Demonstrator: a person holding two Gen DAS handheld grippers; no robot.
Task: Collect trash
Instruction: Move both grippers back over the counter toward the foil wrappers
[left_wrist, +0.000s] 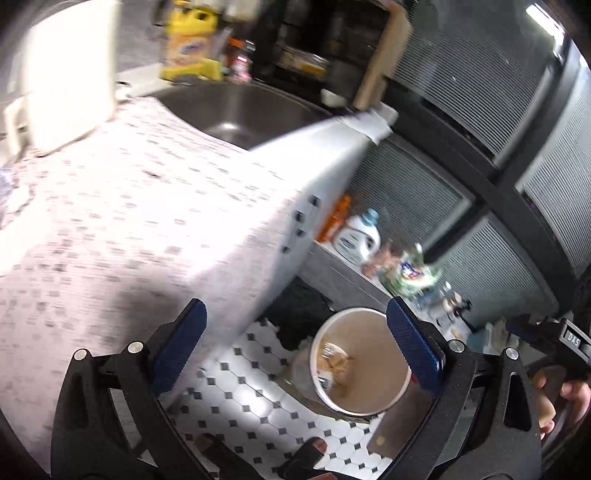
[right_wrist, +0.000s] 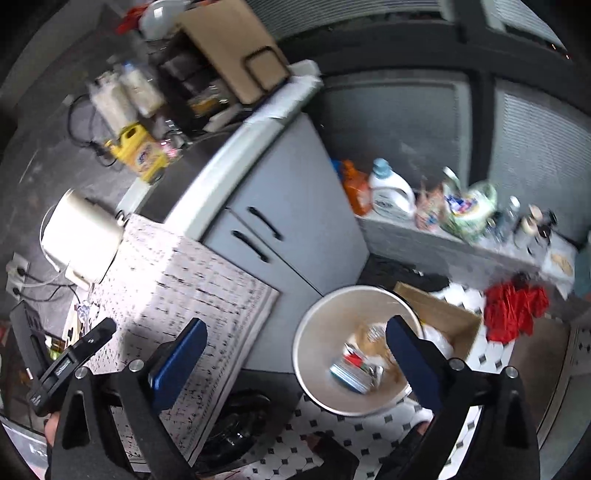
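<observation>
- Left wrist view, nearest first: our left gripper (left_wrist: 295, 347) has both blue pads wide apart w/ nothing between them. The trash bin (left_wrist: 400, 397) sits on the tiled floor (left_wrist: 258, 373) below, lower centre of frame.
- Right wrist view, bottom: our right gripper (right_wrist: 295, 360) is likewise spread, no item pinched. Same bin (right_wrist: 314, 354) shows at lower centre-right.
- Trash is inside the bin: crumpled wrappers (right_wrist: 354, 365) in right view, a brownish wrapper or cup lid in left view. Blurred, so exact items unclear.
- Step in hand, as we judge it: a drop into the bin looks done, both claws empty above it.
- Mid-frame: patterned countertop (right_wrist: 192, 280) at left, grey cabinet (right_wrist: 280, 206) behind the bin. Red cloth or bag (right_wrist: 513, 310) lies on floor at right, beside a cardboard box (right_wrist: 454, 314).
- Far: detergent bottles (right_wrist: 391, 192) on the ledge, upper right.
- Next, prob.: find another loose piece, maybe on the counter or floor, approach w/ claw open, close on it, bring it over the bin.
</observation>
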